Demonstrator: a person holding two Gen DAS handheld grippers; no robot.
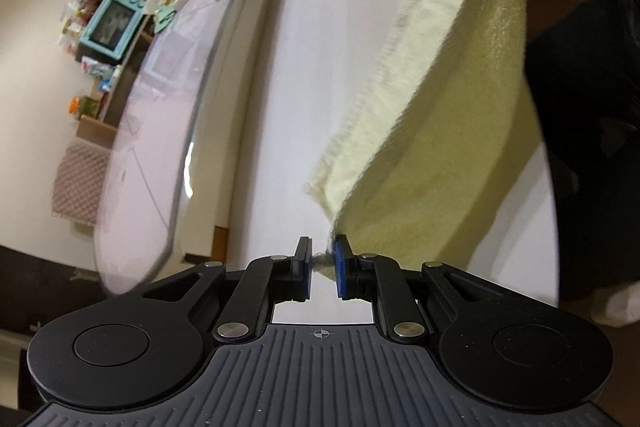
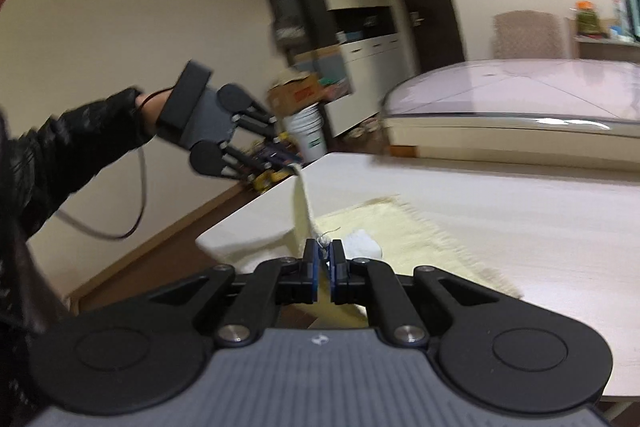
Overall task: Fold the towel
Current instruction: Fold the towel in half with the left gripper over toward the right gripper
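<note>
Pale yellow fringed towel point(image 2: 400, 231) lies partly on the white worktop point(image 2: 520, 211), long axis running between the two claws, near edge lifted off the surface. Left claw point(image 2: 290, 159) pinches one corner, jaws nearly together on it; right claw point(image 2: 325, 263) is clamped on the other corner. A glass-topped table point(image 2: 520, 95) and cupboards point(image 2: 360, 27) stand behind.

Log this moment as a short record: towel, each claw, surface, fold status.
towel: pale yellow towel, near edge lifted, the rest lying on the table
left claw: left claw pinches one corner of the towel between its blue pads
right claw: right claw is shut on the other corner
surface: white table
fold status: raised edge not yet laid over the flat part
</note>
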